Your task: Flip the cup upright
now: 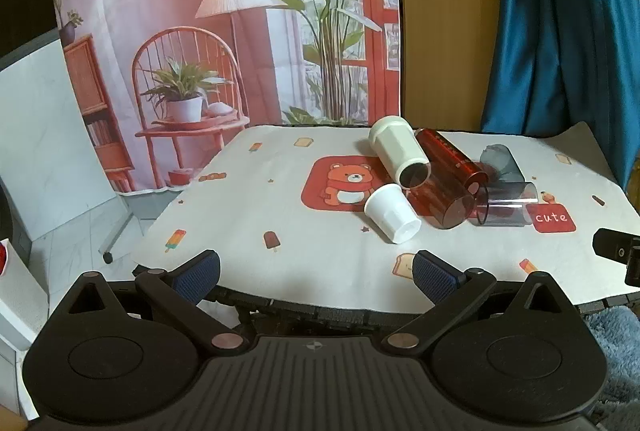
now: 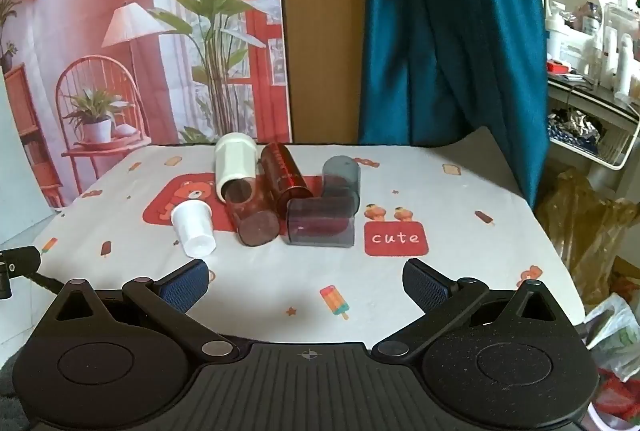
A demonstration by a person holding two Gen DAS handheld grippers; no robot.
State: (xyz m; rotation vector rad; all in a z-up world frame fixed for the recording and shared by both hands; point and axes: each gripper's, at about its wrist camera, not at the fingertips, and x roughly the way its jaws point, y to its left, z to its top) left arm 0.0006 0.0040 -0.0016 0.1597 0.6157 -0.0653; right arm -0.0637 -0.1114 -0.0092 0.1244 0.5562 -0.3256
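Observation:
Several cups lie on their sides in a cluster on the table. A small white cup (image 1: 392, 213) (image 2: 193, 227) lies nearest. Behind it lies a taller cream-white cup (image 1: 398, 150) (image 2: 235, 165). Two red translucent cups (image 1: 444, 179) (image 2: 286, 173) and two grey translucent cups (image 1: 506, 205) (image 2: 320, 221) lie beside them. My left gripper (image 1: 316, 271) is open and empty at the table's near edge. My right gripper (image 2: 306, 281) is open and empty, short of the cups. A part of the right gripper shows at the left wrist view's right edge (image 1: 618, 253).
The table has a white cloth (image 2: 440, 199) printed with a bear, popsicles and a red "cute" patch (image 2: 396, 238). A printed room backdrop and a blue curtain (image 2: 448, 31) stand behind. A cluttered shelf (image 2: 592, 91) and bags are to the right.

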